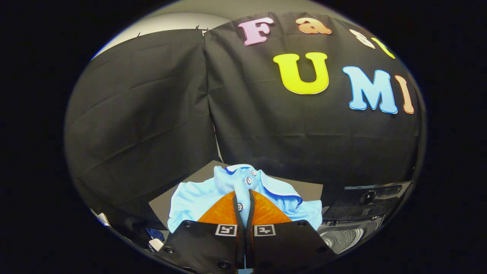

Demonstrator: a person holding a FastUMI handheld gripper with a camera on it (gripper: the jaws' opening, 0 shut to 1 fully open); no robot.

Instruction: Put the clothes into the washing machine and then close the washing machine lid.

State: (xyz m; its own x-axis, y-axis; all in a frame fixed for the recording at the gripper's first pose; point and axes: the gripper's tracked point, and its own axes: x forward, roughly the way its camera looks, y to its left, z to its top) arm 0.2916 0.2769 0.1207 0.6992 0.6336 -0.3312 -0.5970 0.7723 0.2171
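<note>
My gripper lifting a light blue shirt beside the open washing machine.

The washing machine (344,236) sits lower right; the shirt (243,190), bottom centre, is pinched in my gripper (244,207). I should keep it clenched until it's above the drum.

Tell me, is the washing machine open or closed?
Open. The dark washing machine beside the hand-held gripper shows its shiny metal drum, lid raised. The light blue buttoned shirt is pinched between the fingers.

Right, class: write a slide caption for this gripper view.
Gripper shut on a light blue shirt, the open washing machine beside it.
</note>
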